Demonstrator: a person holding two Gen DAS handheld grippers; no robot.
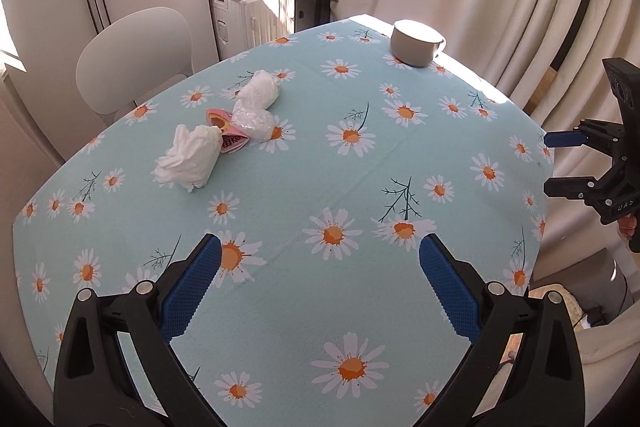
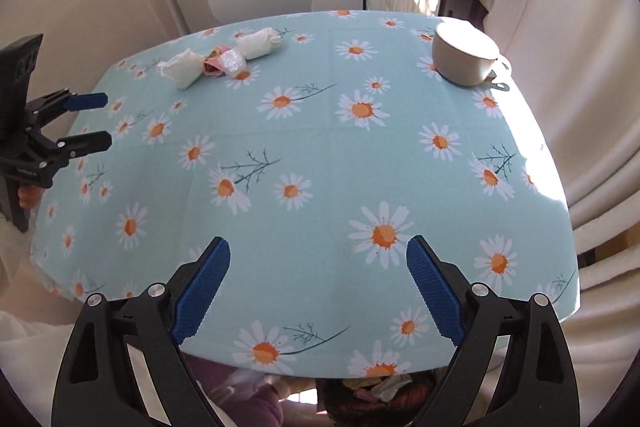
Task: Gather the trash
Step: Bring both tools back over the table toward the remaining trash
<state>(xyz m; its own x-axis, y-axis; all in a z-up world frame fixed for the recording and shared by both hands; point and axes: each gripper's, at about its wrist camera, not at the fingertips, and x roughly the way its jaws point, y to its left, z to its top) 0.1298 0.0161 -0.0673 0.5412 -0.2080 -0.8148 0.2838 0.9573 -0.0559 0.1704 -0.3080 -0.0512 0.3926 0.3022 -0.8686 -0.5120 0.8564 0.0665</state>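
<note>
The trash is seen at the far left of the tabletop (image 1: 320,147): a crumpled tissue (image 1: 188,159), a pink wrapper (image 1: 228,131), a clear plastic wad (image 1: 254,121) and a second white wad (image 1: 260,89), touching one another in a row. The left tool (image 1: 320,267) is held released, its jaws spread wide with nothing between them, above the near part of the daisy cloth. The right tool (image 2: 318,277) is likewise spread wide and empty. A white cup (image 1: 416,41) is stood at the far right; its inside cannot be seen. A bin of scraps (image 2: 380,393) below the near edge is shown only in the right wrist view.
</note>
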